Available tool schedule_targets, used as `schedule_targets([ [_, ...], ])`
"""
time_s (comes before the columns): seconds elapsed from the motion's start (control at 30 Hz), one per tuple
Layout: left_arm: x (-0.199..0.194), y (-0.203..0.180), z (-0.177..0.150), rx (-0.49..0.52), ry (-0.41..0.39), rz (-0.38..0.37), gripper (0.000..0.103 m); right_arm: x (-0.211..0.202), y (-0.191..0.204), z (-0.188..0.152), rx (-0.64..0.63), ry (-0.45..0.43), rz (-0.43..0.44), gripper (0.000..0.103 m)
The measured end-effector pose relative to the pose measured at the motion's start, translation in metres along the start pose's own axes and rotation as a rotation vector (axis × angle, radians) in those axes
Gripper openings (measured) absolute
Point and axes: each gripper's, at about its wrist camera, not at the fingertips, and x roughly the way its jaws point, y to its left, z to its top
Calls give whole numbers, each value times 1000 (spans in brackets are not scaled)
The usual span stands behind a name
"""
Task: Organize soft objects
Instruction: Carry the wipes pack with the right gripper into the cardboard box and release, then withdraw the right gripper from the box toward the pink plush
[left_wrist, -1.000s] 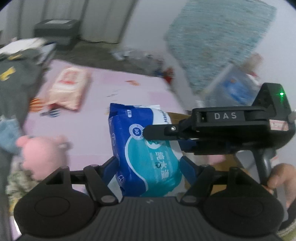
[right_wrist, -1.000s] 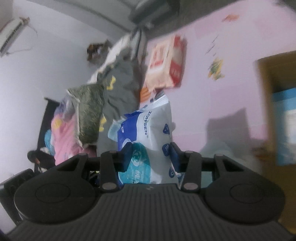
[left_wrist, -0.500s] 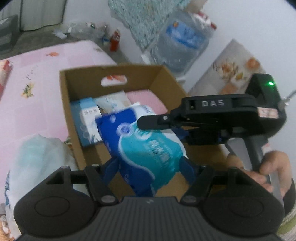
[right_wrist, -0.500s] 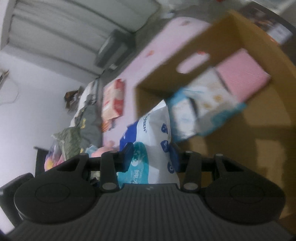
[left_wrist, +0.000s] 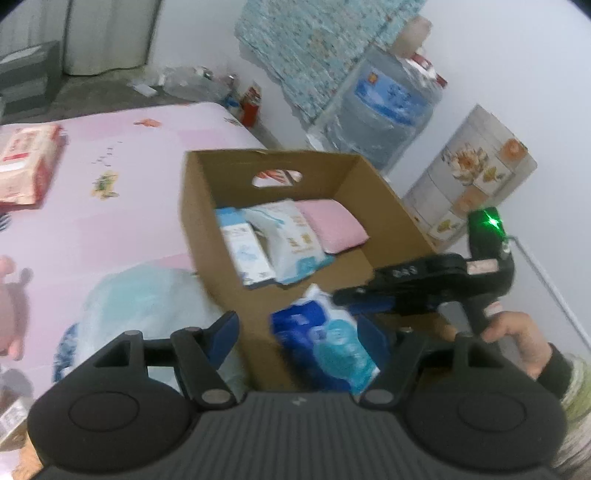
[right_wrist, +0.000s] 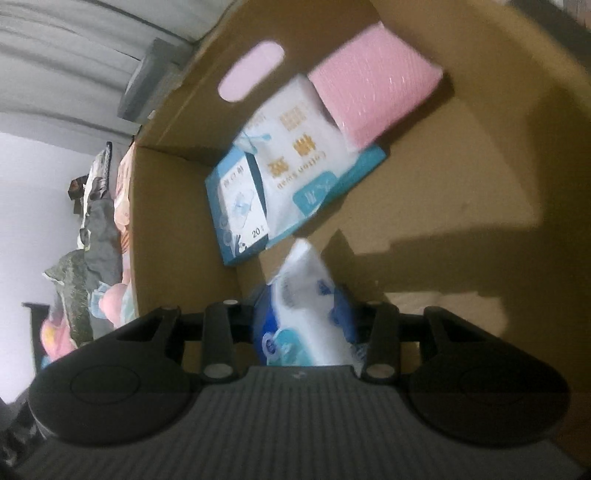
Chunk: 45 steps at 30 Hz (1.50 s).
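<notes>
A blue and white wipes pack (left_wrist: 325, 347) (right_wrist: 306, 317) hangs just inside the near end of an open cardboard box (left_wrist: 207, 221) (right_wrist: 480, 166). My right gripper (right_wrist: 304, 321) is shut on it, and in the left wrist view that gripper (left_wrist: 354, 301) reaches in from the right, held by a hand (left_wrist: 517, 339). My left gripper (left_wrist: 297, 336) stands open above the box's near wall. Its left finger is well clear of the pack and its right finger is beside it. A pink pack (left_wrist: 332, 225), a white wipes pack (left_wrist: 291, 236) and a blue-white carton (left_wrist: 243, 251) lie in the box.
The box sits at the edge of a pink mat (left_wrist: 129, 184). A pale blue and white bag (left_wrist: 147, 295) lies against its left wall. A red-white pack (left_wrist: 22, 166) lies far left. A water bottle (left_wrist: 384, 107) stands behind the box, and clothes (right_wrist: 96, 240) are piled across the mat.
Both grippers swung from over the mat to over the box. The wipes pack, first squeezed between the left fingers too, has slipped right and down into the box in the right gripper alone.
</notes>
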Motion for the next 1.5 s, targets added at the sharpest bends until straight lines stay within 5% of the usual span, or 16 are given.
schedule_targets([
  [0.23, -32, 37, -28, -44, -56, 59, 72, 21, 1, -13, -61, 125, -92, 54],
  [0.43, -50, 68, -58, -117, -84, 64, 72, 31, 8, -19, 34, 78, -65, 44],
  [0.8, -64, 101, -98, -224, -94, 89, 73, 57, 32, -21, 129, -1, -12, 45],
  [1.23, -104, 120, -114, -229, -212, 234, 80, 0, 56, -27, -25, -94, -3, 66],
  [1.5, -127, 134, -114, -239, -304, 372, 80, -35, 124, -28, -203, -157, 88, 69],
])
